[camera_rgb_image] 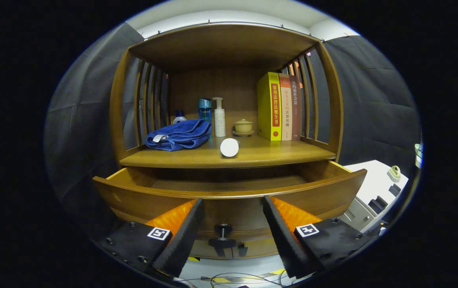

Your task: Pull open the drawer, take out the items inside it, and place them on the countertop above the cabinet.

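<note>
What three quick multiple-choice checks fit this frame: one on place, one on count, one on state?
1. Where does the white cylinder lie?
A. On the countertop, in front of the pump bottle
B. Inside the drawer
C. On top of the books

2. How many books stand at the right of the countertop?
A. One
B. Three
C. Five

3. What state is the drawer in?
A. Shut
B. Taken out and on the floor
C. Pulled open

Answers:
1. A: it lies near the countertop's front edge, ahead of the pump bottle and beside the blue towel.
2. B: three spines stand side by side.
3. C: its front sits forward of the cabinet and the inside shows. The hand-held gripper is open, its fingers on either side of the drawer knob without touching it.
</note>
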The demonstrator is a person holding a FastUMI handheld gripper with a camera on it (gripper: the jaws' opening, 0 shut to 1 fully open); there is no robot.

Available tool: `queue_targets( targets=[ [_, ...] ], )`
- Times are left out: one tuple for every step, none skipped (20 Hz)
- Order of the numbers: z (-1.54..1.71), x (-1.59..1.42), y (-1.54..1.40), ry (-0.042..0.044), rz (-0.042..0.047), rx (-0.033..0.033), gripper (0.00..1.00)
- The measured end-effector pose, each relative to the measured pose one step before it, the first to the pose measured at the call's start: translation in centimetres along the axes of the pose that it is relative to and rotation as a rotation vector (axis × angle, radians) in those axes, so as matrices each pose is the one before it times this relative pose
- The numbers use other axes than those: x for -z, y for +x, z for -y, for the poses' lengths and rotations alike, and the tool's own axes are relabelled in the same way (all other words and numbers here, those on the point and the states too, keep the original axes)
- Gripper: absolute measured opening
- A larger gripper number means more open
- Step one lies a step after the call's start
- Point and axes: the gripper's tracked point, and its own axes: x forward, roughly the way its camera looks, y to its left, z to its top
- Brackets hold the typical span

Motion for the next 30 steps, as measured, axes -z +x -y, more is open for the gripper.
queue_targets(
  targets=[
    [0.010, -0.271, 0.819, 0.00209, 0.00332, 0.00010, 0.99],
    [-0.036, -0.157, 0.728, -0.00042, 0.00179, 0.00081, 0.99],
    [0.013, -0.164, 0.663, -0.00049, 0.00023, 0.00007, 0.99],
    [-0.019, -0.157, 0.584, 0.00384, 0.00138, -0.00073, 0.99],
    [-0.028, -0.128, 0.448, 0.00100, 0.00018, -0.00035, 0.99],
    [-0.006, -0.083, 0.459, -0.00018, 0.00229, 0.00068, 0.99],
    [0.009, -0.117, 0.473, -0.00255, 0.00072, 0.00023, 0.99],
    [-0.043, -0.100, 0.329, 0.00164, 0.00240, -0.00021, 0.99],
    [-0.021, -0.144, 0.434, 0.00045, 0.00130, -0.00018, 0.99],
    [0.048, -0.089, 0.446, -0.00167, -0.00048, -0.00041, 0.99],
    [0.039, -0.103, 0.451, -0.00019, -0.00046, -0.00005, 0.99],
    [0.012, -0.163, 0.390, 0.00141, 0.00097, -0.00014, 0.99],
    [-0.013, -0.113, 0.411, -0.00301, -0.00149, -0.00012, 0.99],
    [0.065, -0.104, 0.313, 0.00034, -0.00051, 0.00027, 0.99],
    [-0.105, -0.039, 0.366, 0.00212, -0.00600, -0.00156, 0.99],
    [-0.002, 0.036, 0.133, 0.00169, 0.00691, 0.00002, 0.99],
    [-0.070, -0.192, -0.027, -0.00204, 0.00551, -0.00056, 0.99],
    [0.065, 0.091, -0.072, 0.00078, 0.00687, 0.00094, 0.99],
    [-0.023, 0.021, -0.039, 0.00383, 0.00003, 0.00002, 0.99],
    [-0.071, 0.024, 0.022, -0.00093, 0.00128, -0.00027, 0.99],
    [0.017, 0.040, -0.074, -0.00476, 0.00039, -0.00018, 0.99],
    [0.011, -0.010, -0.036, -0.00110, -0.00073, -0.00004, 0.99],
    [-0.034, -0.005, 0.006, 0.00310, -0.00407, -0.00053, 0.99],
    [0.134, -0.021, -0.114, -0.00046, -0.00637, 0.00517, 0.99],
    [0.228, 0.103, -0.385, -0.00917, -0.01274, 0.00596, 0.99],
    [-0.162, -0.507, -0.617, -0.00515, 0.01332, -0.00668, 0.99],
    [-0.145, -0.713, -0.941, -0.00391, 0.01997, -0.00791, 0.99],
    [0.164, -0.661, -1.135, -0.00564, 0.01723, -0.00009, 0.99],
    [0.079, -0.657, -1.136, -0.00419, 0.01273, 0.00037, 0.99],
    [0.194, -0.642, -1.198, -0.00159, 0.00938, 0.00530, 0.99]
  ],
)
